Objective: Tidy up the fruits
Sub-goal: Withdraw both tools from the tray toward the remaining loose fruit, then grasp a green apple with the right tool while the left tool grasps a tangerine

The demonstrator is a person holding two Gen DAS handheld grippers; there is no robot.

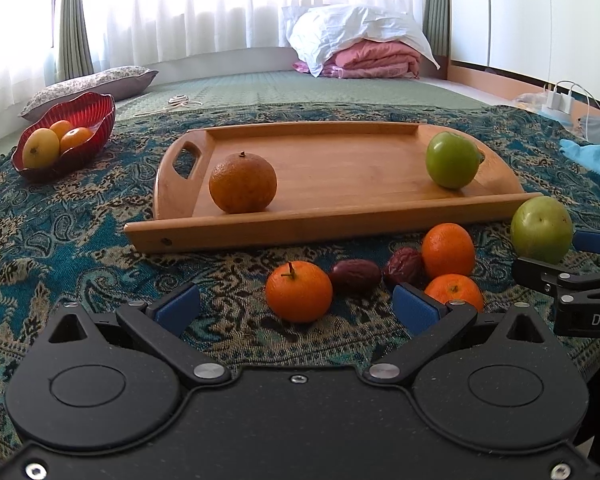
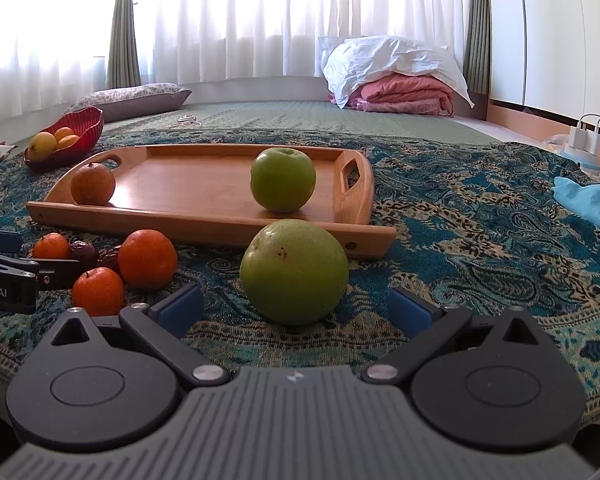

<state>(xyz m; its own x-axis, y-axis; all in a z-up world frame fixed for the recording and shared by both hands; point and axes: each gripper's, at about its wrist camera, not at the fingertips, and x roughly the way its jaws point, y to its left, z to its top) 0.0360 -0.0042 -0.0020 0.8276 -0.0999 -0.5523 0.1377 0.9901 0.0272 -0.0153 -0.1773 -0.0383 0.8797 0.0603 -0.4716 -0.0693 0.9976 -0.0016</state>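
Note:
A wooden tray (image 1: pixel 340 220) (image 2: pixel 204 220) holds a dull orange (image 1: pixel 243 183) (image 2: pixel 92 183) at its left and a green apple (image 1: pixel 453 159) (image 2: pixel 283 185) at its right. On the cloth in front lie three tangerines, two dark dates (image 1: pixel 355 275) and a second green apple (image 1: pixel 541 229) (image 2: pixel 294 272). My left gripper (image 1: pixel 296 307) is open, with one tangerine (image 1: pixel 299 291) just ahead between its fingers. My right gripper (image 2: pixel 296 310) is open, its fingers on either side of the near green apple, not touching it.
A red bowl (image 1: pixel 96 110) (image 2: pixel 92 122) with yellow and orange fruit sits at the far left. A patterned teal cloth (image 1: pixel 60 240) covers the surface. Pillows, folded pink bedding (image 1: pixel 372 60) and a charger with cables (image 1: pixel 558 100) lie beyond. A blue cloth (image 2: pixel 588 200) lies at right.

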